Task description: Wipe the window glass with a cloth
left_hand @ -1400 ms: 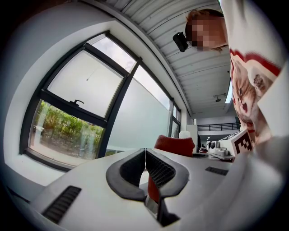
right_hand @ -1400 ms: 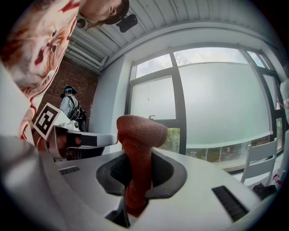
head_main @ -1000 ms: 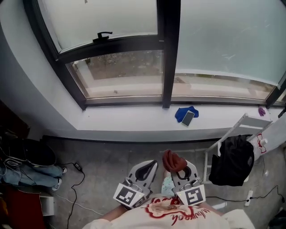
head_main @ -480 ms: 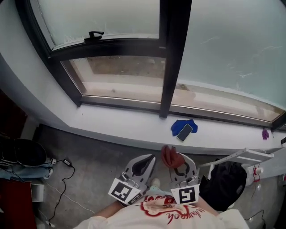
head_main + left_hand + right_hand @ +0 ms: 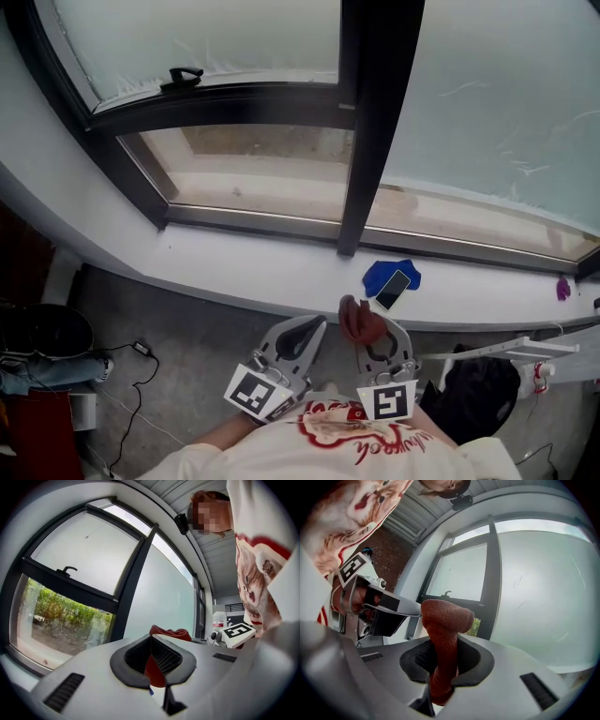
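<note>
Centrally, in the lower part of the head view, the right gripper (image 5: 373, 339) has its jaws clenched on a rust-red cloth (image 5: 359, 322). The right gripper view shows this cloth pinched upright between the two dark pads, with its bunched top rising above the jaws and a short tail hanging below them. Just beside it, toward the lower left of the frame, the left gripper (image 5: 302, 339) has its jaws pressed together with nothing between them. The red seen through its opening in the left gripper view is the cloth beyond.

Both grippers appear over the grey floor (image 5: 187, 337), at the near edge of the white sill (image 5: 253, 262). The rust-red cloth is well apart from the window glass (image 5: 497, 103), which fills the upper right of the frame. A black mullion (image 5: 375, 122) separates that frosted pane from a second frosted pane at upper left, below which a black handle (image 5: 183, 75) sits on the frame.

On the sill, right of centre, a blue cloth (image 5: 386, 272) lies with a phone (image 5: 393, 289) on top of it. A small purple object (image 5: 562, 289) lies at the sill's far right. At lower right, a black bag (image 5: 473, 394) sits beside a white rack (image 5: 525, 349). Cables (image 5: 131, 375) trail over the floor at lower left.
</note>
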Tool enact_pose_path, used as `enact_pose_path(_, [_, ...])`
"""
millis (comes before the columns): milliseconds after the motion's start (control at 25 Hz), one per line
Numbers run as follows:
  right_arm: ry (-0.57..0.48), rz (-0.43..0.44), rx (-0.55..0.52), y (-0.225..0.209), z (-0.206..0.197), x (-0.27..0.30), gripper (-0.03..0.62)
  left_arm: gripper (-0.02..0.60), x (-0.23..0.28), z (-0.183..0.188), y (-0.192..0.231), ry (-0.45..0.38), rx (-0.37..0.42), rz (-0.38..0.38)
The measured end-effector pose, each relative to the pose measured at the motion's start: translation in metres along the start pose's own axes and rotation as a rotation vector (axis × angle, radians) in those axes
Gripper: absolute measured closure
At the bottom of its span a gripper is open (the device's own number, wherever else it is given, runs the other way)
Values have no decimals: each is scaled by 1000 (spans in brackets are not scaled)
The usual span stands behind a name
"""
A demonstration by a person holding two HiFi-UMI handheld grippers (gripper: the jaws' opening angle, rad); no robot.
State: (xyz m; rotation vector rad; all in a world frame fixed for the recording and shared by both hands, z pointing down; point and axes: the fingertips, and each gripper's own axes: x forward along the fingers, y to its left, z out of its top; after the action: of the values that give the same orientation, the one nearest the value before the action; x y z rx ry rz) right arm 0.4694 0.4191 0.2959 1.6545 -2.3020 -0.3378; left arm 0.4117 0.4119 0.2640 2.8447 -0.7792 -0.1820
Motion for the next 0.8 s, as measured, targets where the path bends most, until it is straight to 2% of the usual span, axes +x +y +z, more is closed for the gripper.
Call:
enact_pose_path(120, [19,-41,-59,-19,0,34,520,560,31,10,28,-16,-6,-48])
enact_pose_path(320, [7,-131,-301,-58,14,116,520,560,72,43,80,-54,51,-134])
enact_pose_path(560, [49,-174,-513,-71,21,215,520,560,84,62,151,-40,58,-155])
enact_pose_path(800, [114,-199,-716,-79,23,293,520,560,90,65,196,-50,12,-140])
